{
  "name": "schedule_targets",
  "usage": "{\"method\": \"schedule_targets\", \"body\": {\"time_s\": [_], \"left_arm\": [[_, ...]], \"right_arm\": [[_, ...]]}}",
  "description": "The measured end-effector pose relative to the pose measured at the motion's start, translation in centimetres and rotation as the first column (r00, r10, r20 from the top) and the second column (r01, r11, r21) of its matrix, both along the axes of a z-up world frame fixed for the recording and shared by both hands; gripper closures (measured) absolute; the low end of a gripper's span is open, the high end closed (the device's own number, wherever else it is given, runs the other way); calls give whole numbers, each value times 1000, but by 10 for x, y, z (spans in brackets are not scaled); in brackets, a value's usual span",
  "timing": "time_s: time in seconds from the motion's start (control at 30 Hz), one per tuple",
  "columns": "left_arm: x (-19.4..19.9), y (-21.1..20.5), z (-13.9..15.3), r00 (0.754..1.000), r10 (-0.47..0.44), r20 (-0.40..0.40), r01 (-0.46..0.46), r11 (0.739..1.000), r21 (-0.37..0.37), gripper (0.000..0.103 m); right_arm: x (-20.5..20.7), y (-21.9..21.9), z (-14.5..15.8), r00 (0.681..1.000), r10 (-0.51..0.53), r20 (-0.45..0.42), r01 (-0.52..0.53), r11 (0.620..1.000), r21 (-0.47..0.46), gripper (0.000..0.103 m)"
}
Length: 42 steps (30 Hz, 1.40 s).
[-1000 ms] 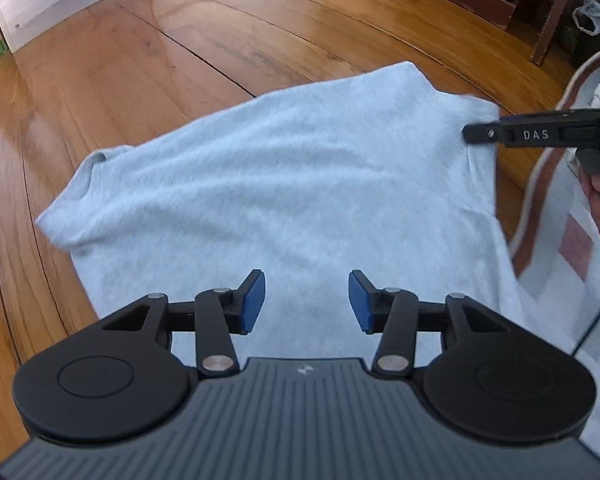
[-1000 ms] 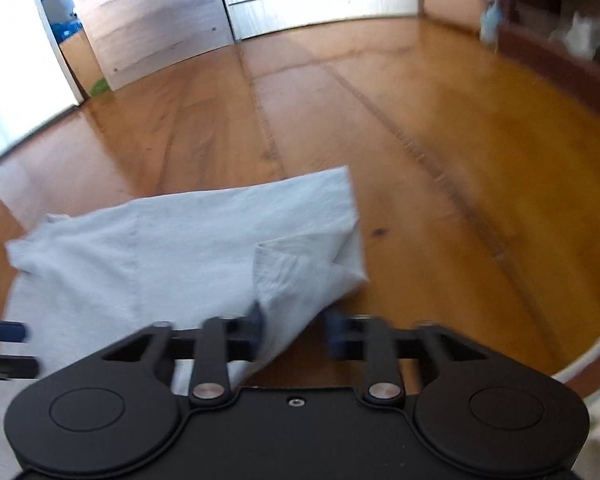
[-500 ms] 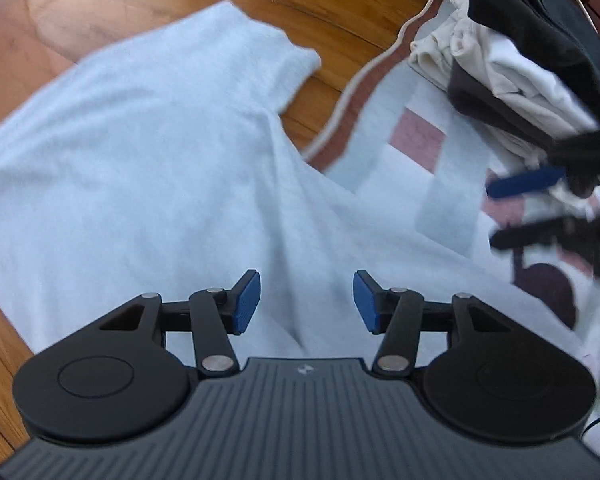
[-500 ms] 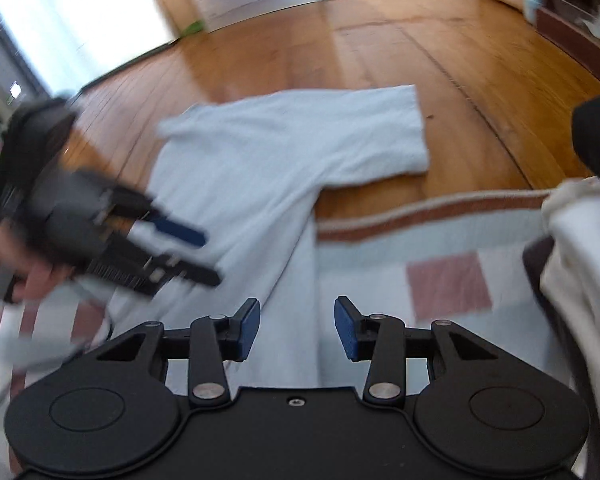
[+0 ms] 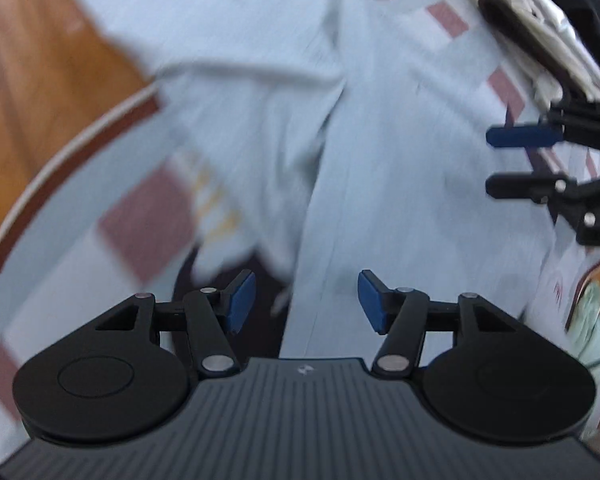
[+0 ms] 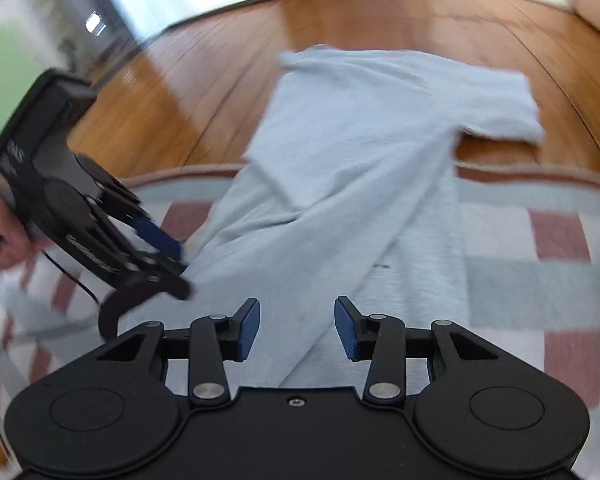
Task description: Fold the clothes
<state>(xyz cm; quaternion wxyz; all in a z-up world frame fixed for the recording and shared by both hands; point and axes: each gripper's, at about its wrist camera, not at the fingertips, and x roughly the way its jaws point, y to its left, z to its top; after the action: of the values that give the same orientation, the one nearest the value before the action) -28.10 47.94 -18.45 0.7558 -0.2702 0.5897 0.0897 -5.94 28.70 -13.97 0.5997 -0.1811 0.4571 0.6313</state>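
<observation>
Both cameras have swung down since a second ago. Now the pale blue cotton T-shirt (image 6: 364, 184) lies lengthwise, its sleeves on the wooden floor (image 6: 204, 92), its hem over the checked rug's (image 6: 540, 288) edge. Left gripper (image 5: 306, 300) and right gripper (image 6: 296, 328) gape empty above it. Soft, limp cloth; probably best pinched at hem corners.

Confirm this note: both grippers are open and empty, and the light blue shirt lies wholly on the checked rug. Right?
Not quite. The light blue shirt lies only partly on the checked rug; its far end and sleeve rest on the wooden floor, as the right wrist view shows. The left gripper and right gripper are open and empty.
</observation>
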Motion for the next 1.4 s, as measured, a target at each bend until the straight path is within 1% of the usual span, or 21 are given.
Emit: {"method": "schedule_targets", "body": {"time_s": [0.17, 0.3, 0.33, 0.37, 0.4, 0.5, 0.6, 0.63, 0.7, 0.77, 0.8, 0.83, 0.87, 0.93, 0.97, 1.03, 1.07, 1.13, 1.27, 1.37, 1.4], "left_arm": [[-40, -16, -2, 989, 87, 123, -79, 994, -69, 34], [-52, -27, -18, 972, 141, 188, -108, 979, -174, 37], [-53, -31, -21, 970, 143, 195, -104, 975, -196, 49], [-54, -34, -23, 971, 136, 199, -91, 971, -219, 91], [-54, -36, -24, 971, 126, 202, -74, 967, -244, 100], [-58, -37, -14, 961, 156, 227, -96, 963, -254, 103], [-57, -37, 4, 934, 177, 309, -102, 965, -243, 103], [-56, -36, 10, 926, 182, 330, -109, 968, -227, 103], [-53, -40, 19, 929, 169, 330, -132, 983, -130, 103], [-54, -47, 22, 938, 151, 312, -152, 988, -20, 89], [-57, -49, 21, 939, 157, 306, -167, 986, 6, 82], [-61, -48, 18, 937, 183, 298, -195, 981, 11, 60], [-66, -47, 15, 932, 215, 290, -228, 974, 11, 47], [-71, -46, 11, 919, 283, 275, -297, 955, 11, 45], [-72, -44, 9, 917, 312, 250, -328, 944, 27, 43], [-70, -47, 8, 908, 333, 254, -362, 929, 74, 36], [-73, -46, 5, 900, 329, 285, -363, 929, 72, 31], [-76, -44, -4, 877, 321, 357, -344, 939, 0, 26], [-79, -39, -28, 869, 342, 357, -324, 940, -111, 26], [-80, -47, -36, 879, 302, 369, -290, 953, -90, 32], [-79, -50, -36, 884, 282, 372, -270, 959, -84, 40]], "right_arm": [[-41, -7, -6, 996, 90, 7, -90, 996, 15, 56], [-69, -17, -14, 992, 124, 2, -124, 992, 16, 56], [-74, -22, -17, 993, 119, 4, -119, 993, 18, 56], [-78, -26, -19, 994, 113, 9, -113, 993, 22, 56], [-82, -31, -21, 994, 106, 14, -107, 994, 26, 56], [-93, -43, -21, 994, 103, 47, -105, 993, 46, 56], [-102, -57, -15, 989, 134, 61, -139, 987, 81, 54], [-105, -62, -13, 987, 145, 69, -151, 984, 92, 49], [-114, -67, -10, 978, 173, 114, -185, 977, 102, 45], [-122, -68, -10, 969, 191, 157, -208, 973, 103, 43], [-125, -68, -11, 967, 194, 166, -212, 972, 102, 43], [-128, -67, -13, 967, 198, 163, -216, 971, 100, 43], [-130, -65, -15, 967, 202, 156, -218, 971, 99, 43], [-136, -61, -20, 964, 206, 170, -224, 970, 95, 43], [-140, -59, -22, 961, 206, 186, -225, 970, 92, 43], [-146, -55, -25, 957, 200, 211, -221, 972, 79, 43], [-149, -54, -27, 957, 196, 215, -217, 973, 75, 43], [-150, -53, -28, 958, 187, 217, -207, 976, 69, 43], [-145, -61, -29, 973, 137, 188, -153, 985, 74, 43], [-142, -70, -30, 978, 110, 175, -125, 989, 80, 43], [-143, -73, -31, 977, 109, 183, -125, 989, 80, 43]]}}
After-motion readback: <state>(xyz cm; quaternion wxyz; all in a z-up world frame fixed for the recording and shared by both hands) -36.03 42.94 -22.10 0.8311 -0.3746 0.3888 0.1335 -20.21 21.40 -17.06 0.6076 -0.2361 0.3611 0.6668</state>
